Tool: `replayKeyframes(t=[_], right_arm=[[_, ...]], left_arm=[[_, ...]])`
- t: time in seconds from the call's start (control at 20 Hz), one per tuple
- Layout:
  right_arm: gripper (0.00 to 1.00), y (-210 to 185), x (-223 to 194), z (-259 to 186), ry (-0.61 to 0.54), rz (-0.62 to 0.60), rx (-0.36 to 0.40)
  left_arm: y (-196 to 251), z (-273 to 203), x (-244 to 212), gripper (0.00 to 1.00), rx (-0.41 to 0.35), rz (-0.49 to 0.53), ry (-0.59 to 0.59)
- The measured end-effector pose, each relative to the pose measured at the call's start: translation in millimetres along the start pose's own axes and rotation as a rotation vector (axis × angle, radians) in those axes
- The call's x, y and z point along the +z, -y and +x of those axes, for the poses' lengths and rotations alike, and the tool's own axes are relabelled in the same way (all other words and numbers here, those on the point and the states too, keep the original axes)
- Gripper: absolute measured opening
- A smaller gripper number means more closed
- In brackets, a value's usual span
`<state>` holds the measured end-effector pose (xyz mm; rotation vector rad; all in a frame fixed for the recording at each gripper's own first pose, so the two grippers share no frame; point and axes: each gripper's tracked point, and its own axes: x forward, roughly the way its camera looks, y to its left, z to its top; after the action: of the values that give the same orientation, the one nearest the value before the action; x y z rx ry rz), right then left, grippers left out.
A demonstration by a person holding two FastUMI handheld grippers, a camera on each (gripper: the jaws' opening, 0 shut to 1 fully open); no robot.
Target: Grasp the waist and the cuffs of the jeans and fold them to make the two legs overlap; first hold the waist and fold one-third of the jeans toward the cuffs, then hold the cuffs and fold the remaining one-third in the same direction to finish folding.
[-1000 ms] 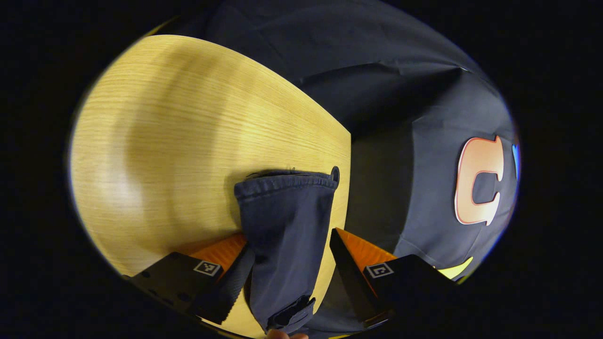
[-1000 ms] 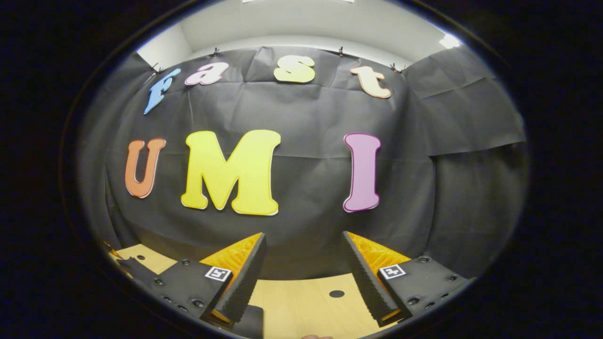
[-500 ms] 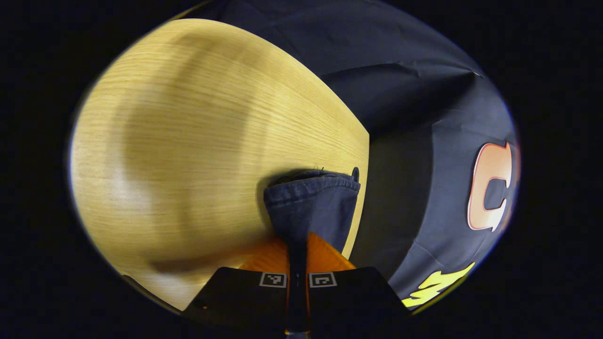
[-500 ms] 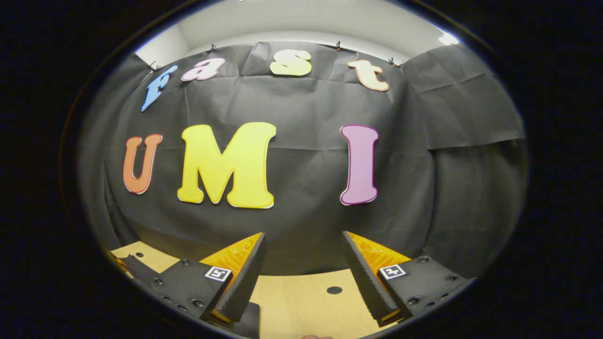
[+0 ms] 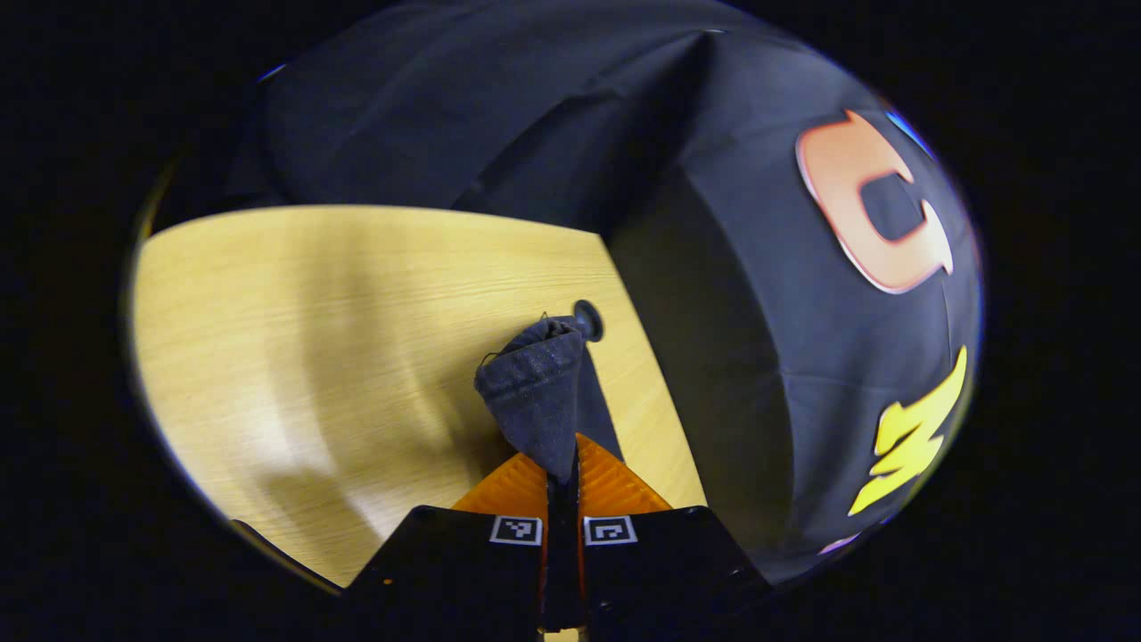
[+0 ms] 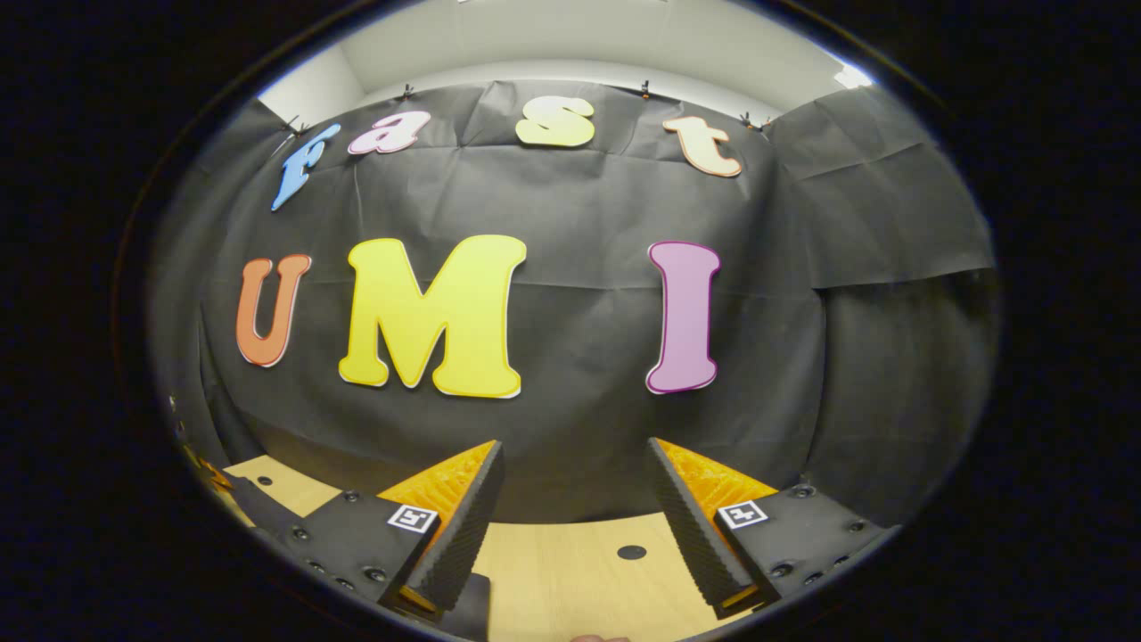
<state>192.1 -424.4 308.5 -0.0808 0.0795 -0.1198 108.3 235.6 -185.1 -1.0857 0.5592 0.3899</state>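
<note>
— Denim, dark blue: where are the jeans [image 5: 535,392]?
— Pinched between the closed fingers of the left gripper [image 5: 562,477], the bunched hem lifted above the wooden table [image 5: 294,330].
— And the right gripper [image 6: 575,526]?
— Level over the table's edge, fingers spread, holding nothing.
</note>
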Motion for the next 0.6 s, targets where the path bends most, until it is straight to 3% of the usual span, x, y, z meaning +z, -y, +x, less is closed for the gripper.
replayKeyframes(t=[0.3,0.5,0.6], right_arm=[[0.92,13.4,7.7,-14.8,0.014,0.005,-0.018],[0.92,23.0,8.9,-22.7,0.013,0.013,-0.037],[0.98,26.1,9.4,-25.9,0.015,0.009,-0.043]], left_arm=[[96.7,-55.1,-7.6,0.03,-0.133,0.394,0.088],[158.9,-90.6,-10.7,0.03,-0.245,0.564,0.111],[188.2,-92.5,-48.8,0.03,-0.293,0.644,0.118]])
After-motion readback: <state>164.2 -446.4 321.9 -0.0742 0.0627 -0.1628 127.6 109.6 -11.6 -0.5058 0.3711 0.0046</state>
